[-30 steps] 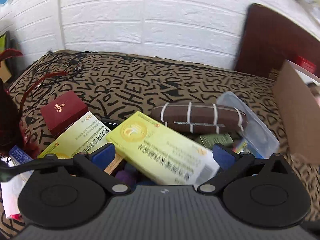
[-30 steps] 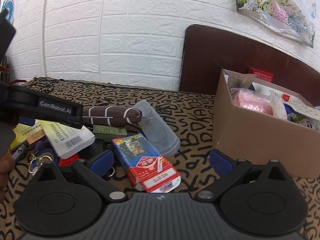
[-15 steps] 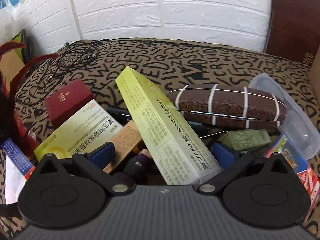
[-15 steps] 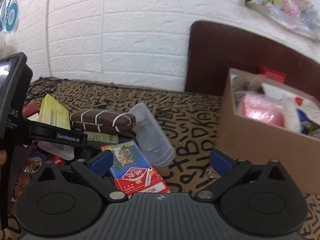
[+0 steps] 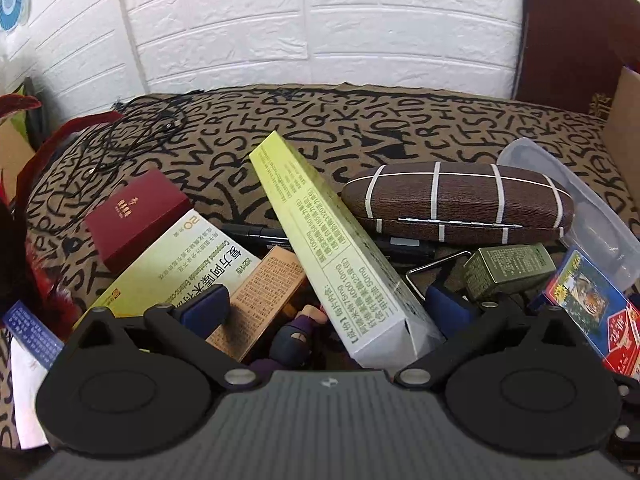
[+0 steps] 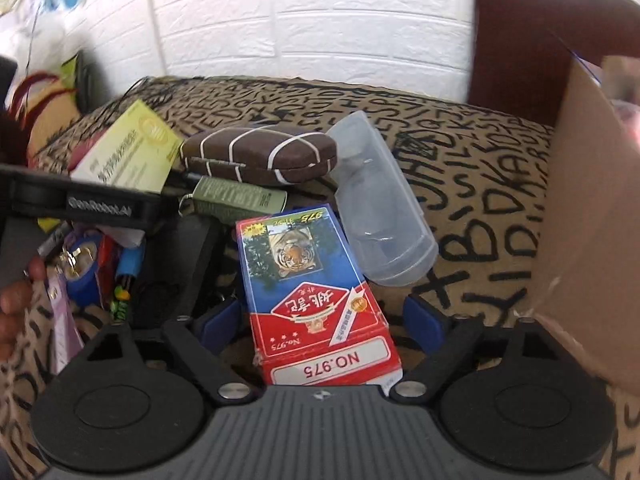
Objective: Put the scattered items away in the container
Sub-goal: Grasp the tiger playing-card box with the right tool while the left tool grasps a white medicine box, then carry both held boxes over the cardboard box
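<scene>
Between the spread right claw [image 6: 322,318] pads, a card box [image 6: 316,300].

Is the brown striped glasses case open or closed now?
Closed. In both wrist views the brown striped glasses case shows its two halves meeting along the seam, with no gap, and it lies on the pile.

White brick-pattern wall [image 5: 360,20], dark brown headboard [image 5: 572,28] at right, brown letter-print cloth [image 5: 400,120] covering the surface, tangled black cord [image 5: 136,136] on it, blue round decoration [image 5: 12,0] on wall, possibly a fan, red feathers [image 5: 24,152] at left edge
</scene>
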